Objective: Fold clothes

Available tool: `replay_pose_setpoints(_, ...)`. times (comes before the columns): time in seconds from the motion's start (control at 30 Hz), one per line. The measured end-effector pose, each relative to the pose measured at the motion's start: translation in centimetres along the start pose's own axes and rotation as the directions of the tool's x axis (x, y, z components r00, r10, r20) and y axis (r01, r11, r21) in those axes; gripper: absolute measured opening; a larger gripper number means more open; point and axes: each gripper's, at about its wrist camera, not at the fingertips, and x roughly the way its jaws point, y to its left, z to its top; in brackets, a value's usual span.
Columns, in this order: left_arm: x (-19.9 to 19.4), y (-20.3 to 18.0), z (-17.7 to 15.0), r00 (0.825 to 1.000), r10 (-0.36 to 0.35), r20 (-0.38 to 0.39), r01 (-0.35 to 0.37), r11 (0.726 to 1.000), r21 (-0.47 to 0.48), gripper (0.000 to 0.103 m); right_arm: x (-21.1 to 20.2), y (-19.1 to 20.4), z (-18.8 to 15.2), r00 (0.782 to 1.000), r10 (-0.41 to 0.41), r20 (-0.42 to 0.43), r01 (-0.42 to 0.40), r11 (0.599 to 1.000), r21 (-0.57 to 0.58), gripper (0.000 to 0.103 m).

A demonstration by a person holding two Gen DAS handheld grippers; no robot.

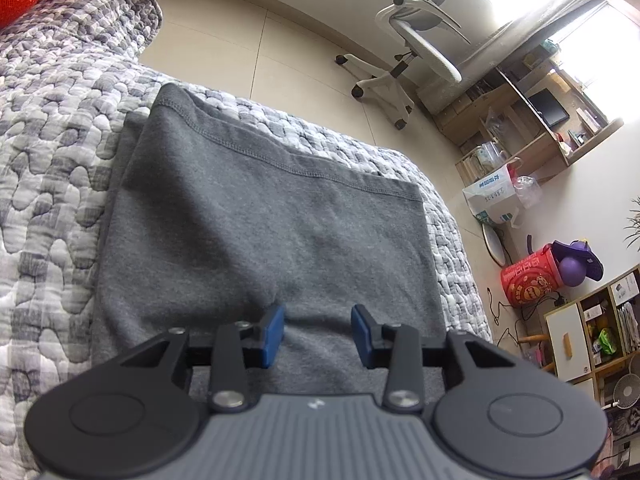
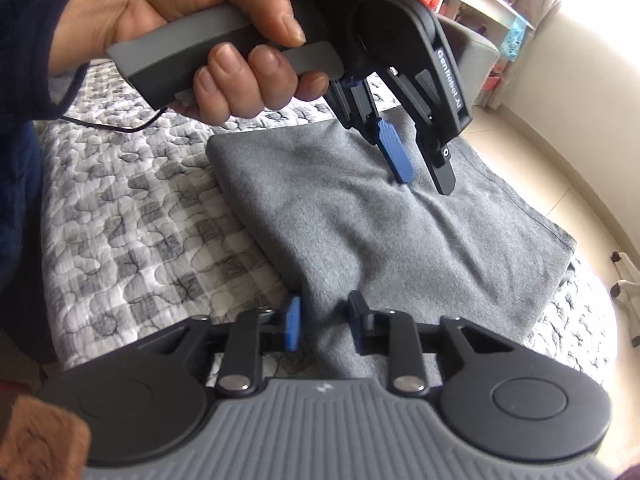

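Garment [image 2: 380, 240] lies folded — under both parted jaws.

Left gripper [image 2: 424, 178] angled down over grey garment [image 2: 400, 248], jaws apart; right gripper [image 2: 325, 322] jaws apart at its near edge.

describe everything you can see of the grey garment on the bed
The grey garment is a soft, fleecy-looking knit, folded into a rough rectangle of several layers, lying flat on the quilt. A stitched hem runs along its far edge in the left wrist view. Shallow creases cross its top. The left gripper points down at its middle, jaws apart; the right gripper straddles its near corner.
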Motion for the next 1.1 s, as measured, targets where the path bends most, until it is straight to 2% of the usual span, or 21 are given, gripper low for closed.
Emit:
replay_pose_setpoints(0.1, 0.2, 0.1, 0.2, 1.000, 0.002, -0.005, -0.001, 1.000, 0.003, 0.038, -1.5, -2.0, 0.9, 0.995, 0.056, 0.080, -0.064, 0.993, 0.097, 0.035)
replay_pose_setpoints(0.13, 0.2, 0.2, 0.3, 1.000, -0.001, -0.008, 0.001, 1.000, -0.008, 0.038, -2.0, -2.8, 1.1, 0.992, 0.050, 0.119, -0.066, 0.988, 0.139, 0.039)
replay_pose_setpoints(0.27, -0.9, 0.4, 0.4, 1.000, -0.031, 0.003, 0.031, 0.999, -0.043, 0.041, -2.9, -6.3, 1.9, 0.972, -0.029, 0.232, -0.058, 0.932, 0.357, 0.039)
replay_pose_setpoints(0.33, -1.8, 0.3, 0.4, 0.999, -0.018, 0.030, 0.018, 1.000, -0.019, 0.045, -2.5, -7.8, 1.9, 0.968, -0.081, 0.236, -0.039, 0.884, 0.465, 0.039)
replay_pose_setpoints(0.47, -2.5, 1.5, 0.5, 0.998, 0.042, 0.050, -0.040, 0.999, -0.032, 0.043, -0.7, -8.8, 1.8, 0.972, -0.144, 0.184, 0.004, 0.798, 0.603, 0.039)
replay_pose_setpoints(0.5, -2.7, 1.8, 0.5, 0.997, 0.056, 0.056, -0.054, 0.998, -0.041, 0.043, -0.6, -8.8, 1.5, 0.975, -0.142, 0.168, 0.006, 0.781, 0.625, 0.033)
replay_pose_setpoints(0.53, -2.8, 2.1, 0.5, 0.996, 0.065, 0.062, -0.062, 0.997, -0.049, 0.040, -0.7, -8.8, 1.3, 0.978, -0.138, 0.158, 0.006, 0.772, 0.636, 0.024)
replay_pose_setpoints(0.6, -2.9, 2.2, 0.6, 0.996, 0.061, 0.070, -0.058, 0.997, -0.049, 0.030, -0.2, -9.0, 1.3, 0.980, -0.132, 0.146, 0.004, 0.756, 0.654, 0.023)
replay_pose_setpoints(0.73, -2.4, 2.0, 0.4, 0.995, 0.070, 0.066, -0.068, 0.997, -0.032, 0.023, 0.8, -9.4, 1.8, 0.980, -0.121, 0.157, -0.015, 0.744, 0.668, 0.021)
replay_pose_setpoints(1.0, -1.3, 2.5, 0.5, 0.993, 0.109, 0.046, -0.108, 0.994, -0.031, 0.019, 3.9, -9.2, 2.0, 0.988, -0.078, 0.132, -0.030, 0.743, 0.668, 0.021)
replay_pose_setpoints(1.1, -1.2, 2.5, 0.4, 0.991, 0.121, 0.048, -0.121, 0.993, -0.012, 0.019, 4.5, -9.3, 1.9, 0.989, -0.084, 0.121, -0.014, 0.765, 0.644, 0.012)
